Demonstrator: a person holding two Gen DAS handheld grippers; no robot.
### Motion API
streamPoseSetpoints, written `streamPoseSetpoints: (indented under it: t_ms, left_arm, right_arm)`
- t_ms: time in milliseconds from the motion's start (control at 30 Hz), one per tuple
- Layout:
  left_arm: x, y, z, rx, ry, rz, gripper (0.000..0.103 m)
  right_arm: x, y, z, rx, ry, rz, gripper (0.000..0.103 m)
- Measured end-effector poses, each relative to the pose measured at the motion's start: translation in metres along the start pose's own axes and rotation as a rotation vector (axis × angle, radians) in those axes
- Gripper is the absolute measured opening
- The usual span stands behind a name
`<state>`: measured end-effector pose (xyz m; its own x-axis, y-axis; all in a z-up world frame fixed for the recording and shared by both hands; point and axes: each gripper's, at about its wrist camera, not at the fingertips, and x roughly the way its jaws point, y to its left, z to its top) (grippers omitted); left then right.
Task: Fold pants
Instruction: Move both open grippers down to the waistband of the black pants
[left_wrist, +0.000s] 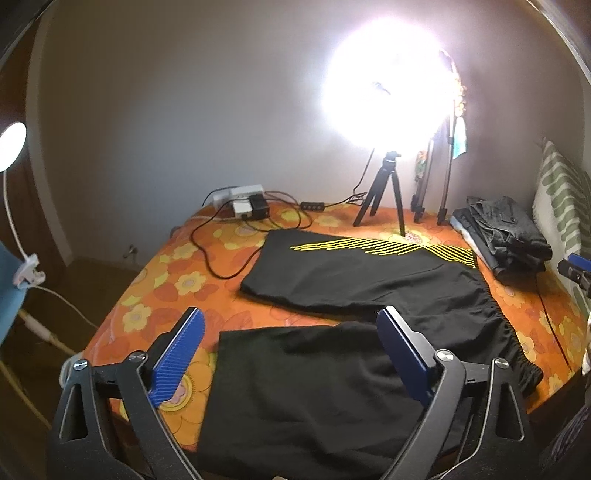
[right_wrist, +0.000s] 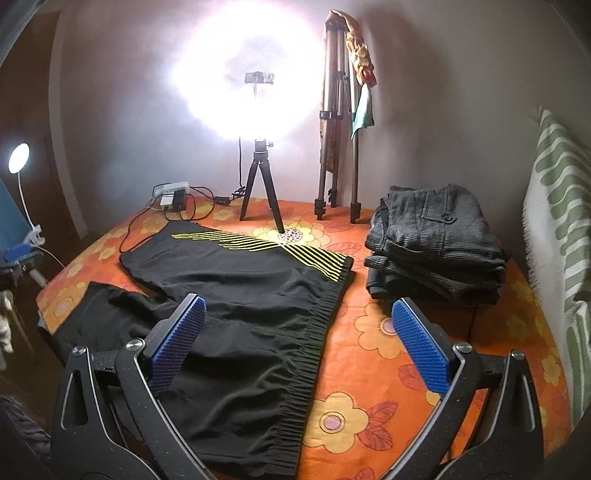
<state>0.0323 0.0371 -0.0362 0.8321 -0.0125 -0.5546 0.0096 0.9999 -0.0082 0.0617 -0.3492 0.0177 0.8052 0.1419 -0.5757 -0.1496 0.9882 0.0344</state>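
Black athletic pants (right_wrist: 236, 295) with yellow stripes lie spread flat on the orange floral bedspread (right_wrist: 373, 354), legs parted toward the side of the clip-on lamp (right_wrist: 18, 157), elastic waistband (right_wrist: 317, 332) toward the stack of folded dark trousers (right_wrist: 436, 243). The left gripper (left_wrist: 290, 345) hovers over the hem of the nearer leg, jaws spread wide with nothing between them; the right gripper (right_wrist: 299, 332) hangs above the waistband, jaws likewise wide apart and empty. Beyond the pants stands a small black tripod (right_wrist: 260, 184) carrying a glaring ring light (right_wrist: 243, 74), one foot resting just beside the far leg; a power strip (right_wrist: 171, 194) with trailing cables lies beyond the pants toward the clip-on lamp. Probable hazards: lifting the far leg may snag the tripod foot and tip the light; a pinch that catches only the top layer would let the under layer slide and wrinkle the fold; the bedspread may be pinched together with the pants. No brand, label or legible writing appears on the pants or elsewhere.
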Motion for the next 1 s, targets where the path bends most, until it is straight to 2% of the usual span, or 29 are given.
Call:
streamPoseSetpoints:
  t_ms: [100, 267, 400, 533, 600, 800, 933, 1000]
  left_arm:
    - [0.003, 0.009, 0.002, -0.002, 0.013, 0.013, 0.085]
    - [0.004, 0.027, 0.009, -0.033, 0.007, 0.038, 0.083]
    - [0.01, 0.039, 0.015, -0.076, 0.025, 0.019, 0.08]
    - [0.025, 0.046, 0.023, -0.112, 0.057, -0.012, 0.079]
    - [0.032, 0.046, 0.027, -0.114, 0.069, -0.021, 0.078]
    - [0.074, 0.044, 0.051, -0.079, 0.107, -0.031, 0.077]
    - [0.126, 0.044, 0.074, -0.097, 0.171, -0.055, 0.074]
    - [0.157, 0.041, 0.086, -0.101, 0.209, -0.077, 0.074]
  right_arm:
    - [0.009, -0.004, 0.008, 0.009, 0.024, 0.015, 0.097]
    - [0.028, -0.009, 0.02, 0.005, 0.058, 0.038, 0.09]
    - [0.042, -0.01, 0.029, 0.011, 0.081, 0.071, 0.084]
    - [0.057, -0.011, 0.043, 0.022, 0.111, 0.129, 0.083]
    - [0.063, -0.009, 0.049, 0.002, 0.114, 0.132, 0.082]
    - [0.09, -0.015, 0.07, -0.055, 0.148, 0.16, 0.078]
    - [0.123, -0.03, 0.08, -0.067, 0.202, 0.182, 0.076]
    - [0.14, -0.038, 0.082, -0.075, 0.222, 0.194, 0.069]
